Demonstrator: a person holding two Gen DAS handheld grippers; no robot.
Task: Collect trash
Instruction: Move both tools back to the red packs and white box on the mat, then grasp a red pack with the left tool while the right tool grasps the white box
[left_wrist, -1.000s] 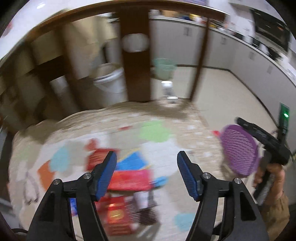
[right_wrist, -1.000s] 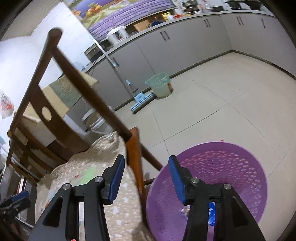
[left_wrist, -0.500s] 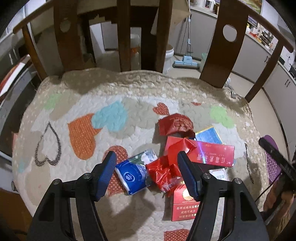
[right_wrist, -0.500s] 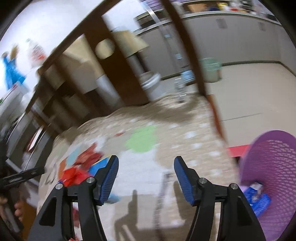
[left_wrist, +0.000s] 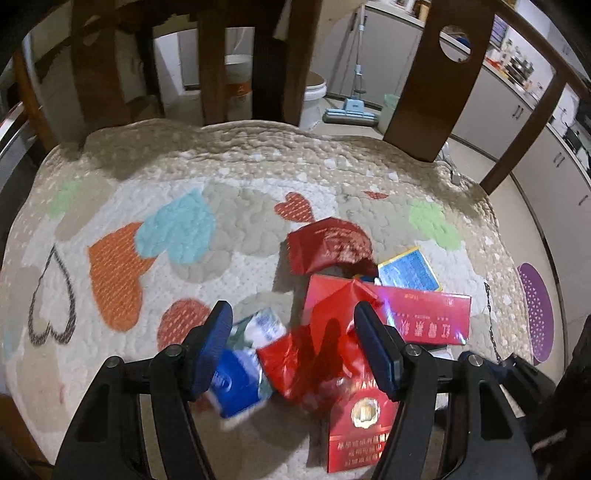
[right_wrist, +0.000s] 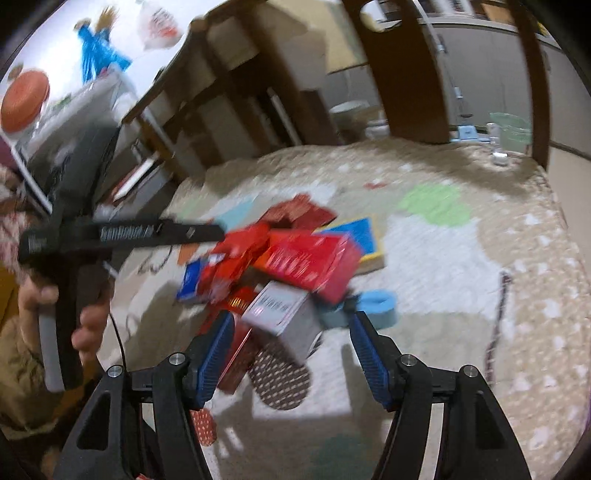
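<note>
The left gripper (left_wrist: 293, 341) hangs over a heap of trash on a quilted chair cushion (left_wrist: 229, 173), its jaws spread wide and gripping nothing. Between and just below its 2 blue pads lie a crumpled red wrapper (left_wrist: 314, 354) and, toward its left pad, a blue-and-white tissue pack (left_wrist: 240, 373). Just past its right pad sits a long red carton (left_wrist: 417, 317), with a red cigarette pack (left_wrist: 360, 432) nearer the camera and a blue-faced card (left_wrist: 408, 267) farther ahead. A folded red packet (left_wrist: 327, 245) lies straight ahead of the jaws. Off to its far right, beyond the cushion edge, a purple basket (left_wrist: 535, 314) shows.

The right gripper (right_wrist: 288, 345) has just been opening its jaws; they stand released, nothing pressed between them. A grey-white box (right_wrist: 280, 314) lies tilted in the gap ahead of its pads, with the red carton (right_wrist: 314, 258) beyond it. To its left a hand (right_wrist: 55, 310) grasps the other gripper's handle. The view is blurred.
</note>
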